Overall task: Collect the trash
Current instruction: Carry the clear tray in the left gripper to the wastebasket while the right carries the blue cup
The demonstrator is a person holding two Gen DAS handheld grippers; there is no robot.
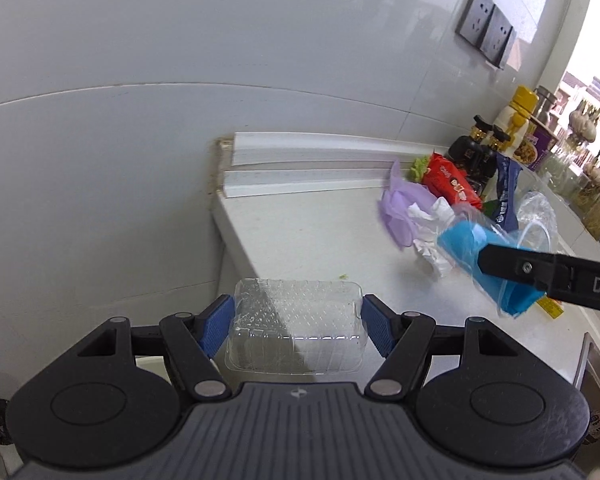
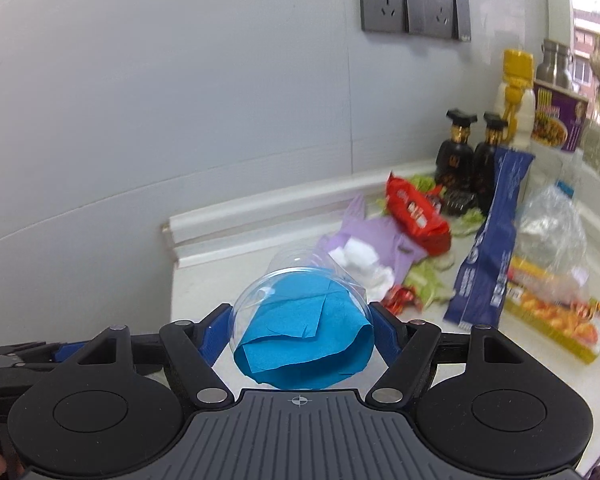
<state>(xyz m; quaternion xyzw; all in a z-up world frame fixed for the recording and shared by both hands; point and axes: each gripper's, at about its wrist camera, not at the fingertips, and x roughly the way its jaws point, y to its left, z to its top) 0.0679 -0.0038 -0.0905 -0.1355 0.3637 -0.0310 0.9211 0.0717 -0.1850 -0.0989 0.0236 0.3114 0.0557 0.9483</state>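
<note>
Your left gripper (image 1: 295,326) pinches the tray (image 1: 295,332) off the counter's (image 1: 320,240) left edge; your right gripper (image 2: 300,330) clamps the cup (image 2: 300,328) nearby. Squeeze harder and either probably buckles, slips.

My left wrist camera sits just behind my left gripper (image 1: 295,328), looking forward and down along its fingers at the white counter (image 1: 320,236) corner and grey wall, close in. My right wrist camera sits likewise behind my right gripper (image 2: 300,332), facing the wall sockets (image 2: 414,10). Both views share the red packet (image 1: 452,184) (image 2: 418,214), dark bottles (image 1: 474,154) (image 2: 470,160) and sockets (image 1: 486,36).
</note>
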